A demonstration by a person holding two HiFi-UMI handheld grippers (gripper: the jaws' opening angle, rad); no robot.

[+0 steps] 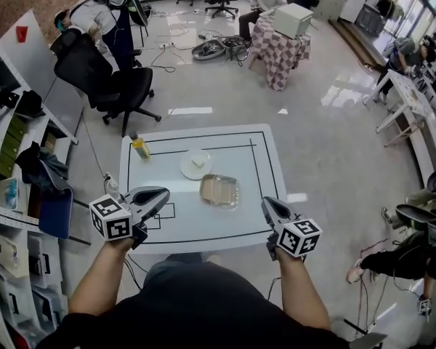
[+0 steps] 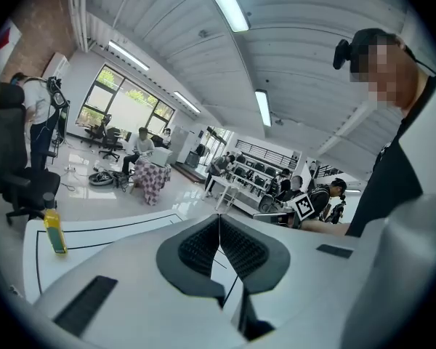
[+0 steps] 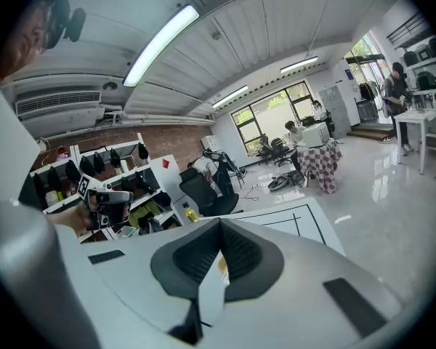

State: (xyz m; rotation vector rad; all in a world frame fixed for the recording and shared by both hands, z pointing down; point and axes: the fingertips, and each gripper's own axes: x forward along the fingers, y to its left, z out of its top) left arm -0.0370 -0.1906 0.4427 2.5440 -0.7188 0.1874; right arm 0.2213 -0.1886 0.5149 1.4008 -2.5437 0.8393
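Observation:
A white table with black lines carries a yellow bottle, a white plate and a clear plastic container. My left gripper hovers over the table's front left corner, shut with nothing between its jaws. The yellow bottle stands far to its left on the table. My right gripper is at the front right corner, also shut and empty. Neither gripper touches anything. The container lies between them, a little farther back.
A black office chair stands behind the table to the left. Shelves with bags and boxes line the left side. A checkered-cloth table and seated people are farther back, and desks run along the right.

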